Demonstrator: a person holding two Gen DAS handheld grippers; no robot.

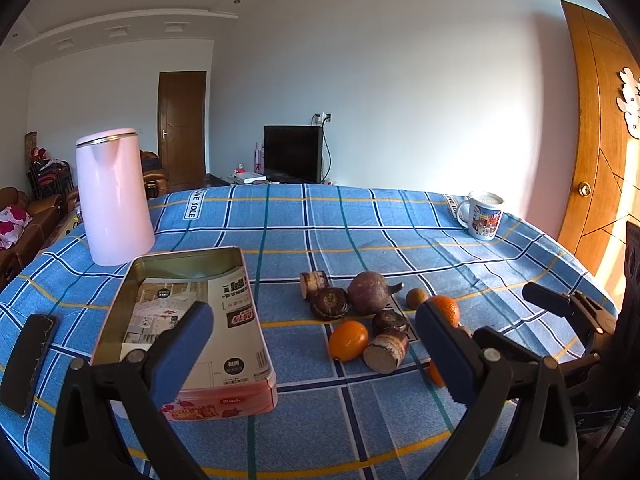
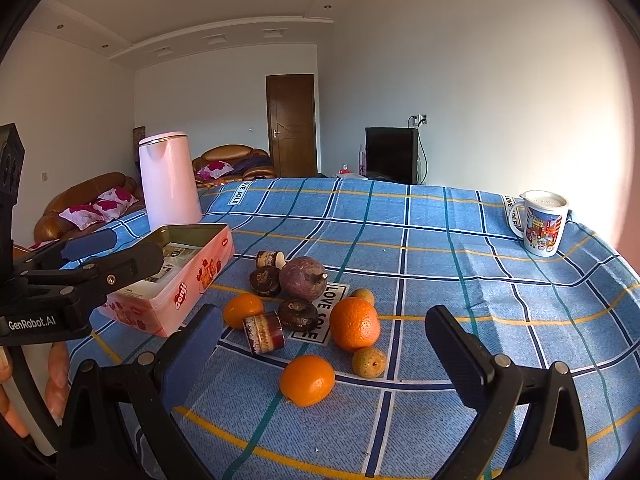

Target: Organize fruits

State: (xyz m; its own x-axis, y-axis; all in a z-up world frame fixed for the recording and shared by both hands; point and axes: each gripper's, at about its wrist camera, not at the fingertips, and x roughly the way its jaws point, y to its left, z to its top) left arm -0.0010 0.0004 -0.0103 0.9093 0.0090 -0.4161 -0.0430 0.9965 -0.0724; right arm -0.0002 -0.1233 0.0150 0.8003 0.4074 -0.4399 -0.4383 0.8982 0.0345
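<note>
Both tongs [image 1: 314,338] [image 2: 324,346] gape (empty) above scattered fruits [image 2: 354,324].

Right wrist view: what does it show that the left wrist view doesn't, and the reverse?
Only the right wrist view shows the speckled yellow-green fruit nearest the camera and all of the foremost orange, which is barely visible at left.

Only the left wrist view shows the dark phone beside the tin.

Both show the open pink tin, the purple round fruit, the pink kettle, the mug, and the left gripper and right gripper, both open and empty.
</note>
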